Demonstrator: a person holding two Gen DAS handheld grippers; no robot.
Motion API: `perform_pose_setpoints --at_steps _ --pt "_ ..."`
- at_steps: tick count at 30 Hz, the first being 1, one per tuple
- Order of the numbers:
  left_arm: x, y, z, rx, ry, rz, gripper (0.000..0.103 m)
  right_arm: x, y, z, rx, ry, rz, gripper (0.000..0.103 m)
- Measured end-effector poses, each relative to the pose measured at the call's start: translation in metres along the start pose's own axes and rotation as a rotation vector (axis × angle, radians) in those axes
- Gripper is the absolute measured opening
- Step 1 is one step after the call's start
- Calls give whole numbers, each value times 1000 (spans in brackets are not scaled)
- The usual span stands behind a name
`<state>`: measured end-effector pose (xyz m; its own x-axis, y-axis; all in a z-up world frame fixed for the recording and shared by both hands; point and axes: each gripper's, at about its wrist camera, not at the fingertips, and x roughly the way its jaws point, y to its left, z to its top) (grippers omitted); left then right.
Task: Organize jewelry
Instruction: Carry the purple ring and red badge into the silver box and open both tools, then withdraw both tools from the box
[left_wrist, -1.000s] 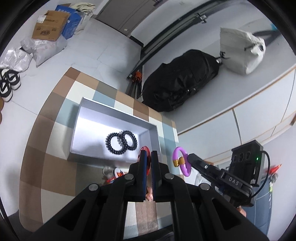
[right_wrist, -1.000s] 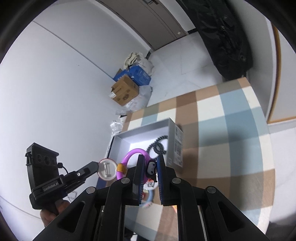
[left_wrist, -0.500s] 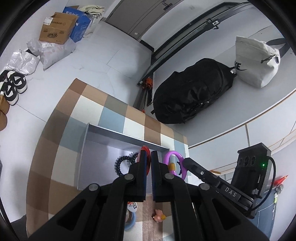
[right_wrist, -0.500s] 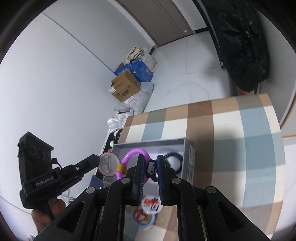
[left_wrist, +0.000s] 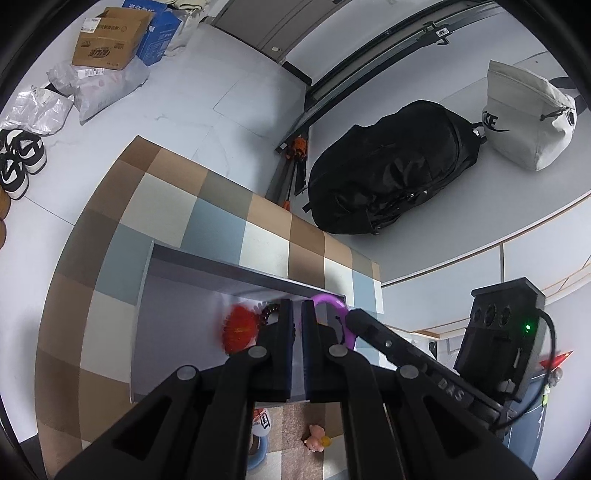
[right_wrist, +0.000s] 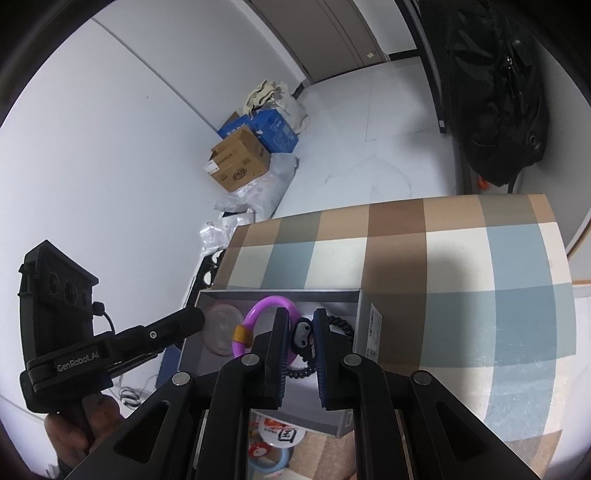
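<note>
Right tongs (right_wrist: 300, 341) pinch purple ring (right_wrist: 258, 314); left tongs (left_wrist: 297, 328) nearly closed, empty; box (left_wrist: 207, 266) holds red disc (left_wrist: 240, 328).

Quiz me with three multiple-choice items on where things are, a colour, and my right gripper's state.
1. Where are the black coil ties? A on the floor; B inside the grey box; C beside it, outside.
2. What colour is the ring that the right gripper carries? A green; B white; C purple.
3. The right gripper is: A shut on the ring's charm; B open and empty; C out of view.

B: the ties lie within the box walls.
C: the loop is purple, with a gold band.
A: the charm sits pinched between both fingers.
</note>
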<state>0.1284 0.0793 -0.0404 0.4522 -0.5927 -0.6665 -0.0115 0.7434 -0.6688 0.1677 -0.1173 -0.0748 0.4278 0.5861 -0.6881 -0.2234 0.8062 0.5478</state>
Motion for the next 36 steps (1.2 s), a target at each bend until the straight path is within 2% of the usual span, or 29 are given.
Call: perform_pose_setpoints --at_steps 3,5,6,7,8,9,11,16,17,19,22,26,30,36 --pt "4 4 3 -39 19 -8 1 -5 9 1 -53 -32 -9 15" --pt "5 9 4 -73 37 -4 21 -8 13 2 -79 -44 -2 15" --pt "3 10 3 -78 30 -6 26 -10 14 2 -89 -55 -15 18" --pt "-2 11 2 -83 13 -9 36 -13 15 1 -104 -73 -35 37" --pt "-5 10 2 -85 5 -11 45 -15 16 1 -112 -85 -45 51" --pt "-9 9 1 -80 -8 -13 48 -18 17 0 -120 -105 -52 72" --pt "-16 6 -1 -61 -34 15 52 -24 19 -2 -136 -119 -37 73" --pt "-25 -2 -12 14 -73 114 52 -26 23 -8 -185 -129 -87 78" --pt "-27 -3 -14 25 -80 133 52 -27 23 -9 -191 -133 -93 80" --pt "-28 -4 -17 39 -92 169 53 -32 25 -13 -206 -158 -114 92" --pt "-33 -7 -22 64 -110 207 54 -37 24 -17 -204 -174 -123 97" --pt "-37 -11 -28 100 -145 255 66 -43 24 -23 -207 -183 -138 99" --pt "-42 -15 -35 145 -180 294 66 -48 25 -30 -210 -196 -150 103" --pt "-46 -19 -45 197 -215 351 68 -56 26 -42 -225 -214 -173 103"
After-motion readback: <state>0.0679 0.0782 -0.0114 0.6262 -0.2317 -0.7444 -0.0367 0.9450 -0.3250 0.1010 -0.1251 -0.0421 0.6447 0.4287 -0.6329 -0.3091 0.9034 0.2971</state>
